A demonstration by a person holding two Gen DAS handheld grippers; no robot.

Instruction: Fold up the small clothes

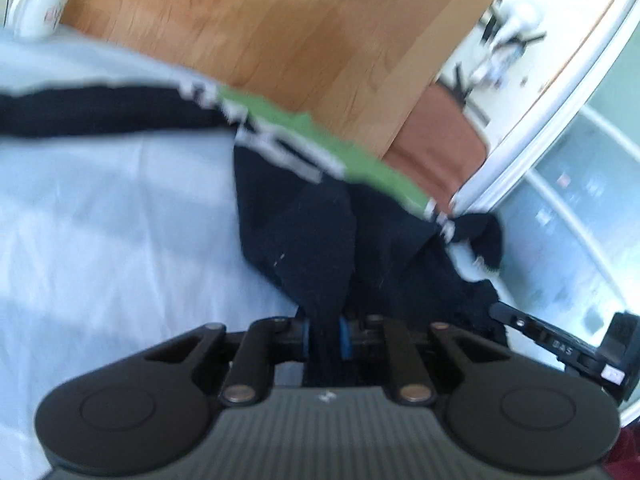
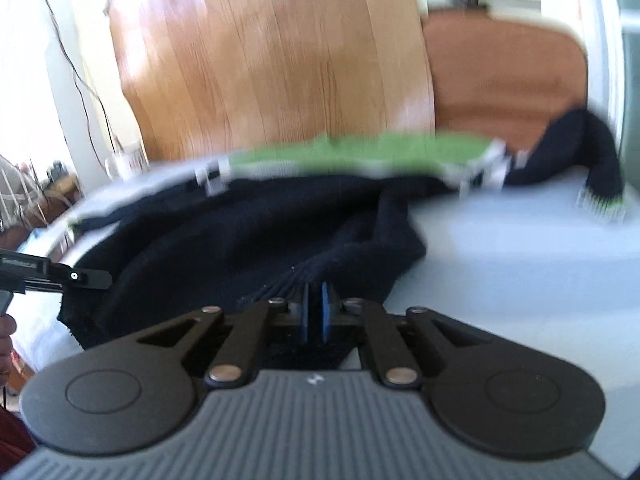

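Navy sweater point(image 2: 248, 224) with green band lies on white-sheeted table point(image 1: 100, 220), wood floor point(image 1: 280, 28) and brown chair point(image 2: 504, 76) at 12 o'clock, left gripper point(image 1: 326, 336) and right gripper point(image 2: 316, 312) both pinching its hem.

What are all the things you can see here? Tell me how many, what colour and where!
sweater: one, dark navy with a green band, spread on the sheet
sheet: one, pale blue, under the sweater
mug: one, white, far edge of the sheet
floor: wood, brown, beyond the sheet
chair: one, brown, past the sweater
left tongs: black with blue pads, shut on the sweater
right tongs: black with blue pads, shut on the sweater
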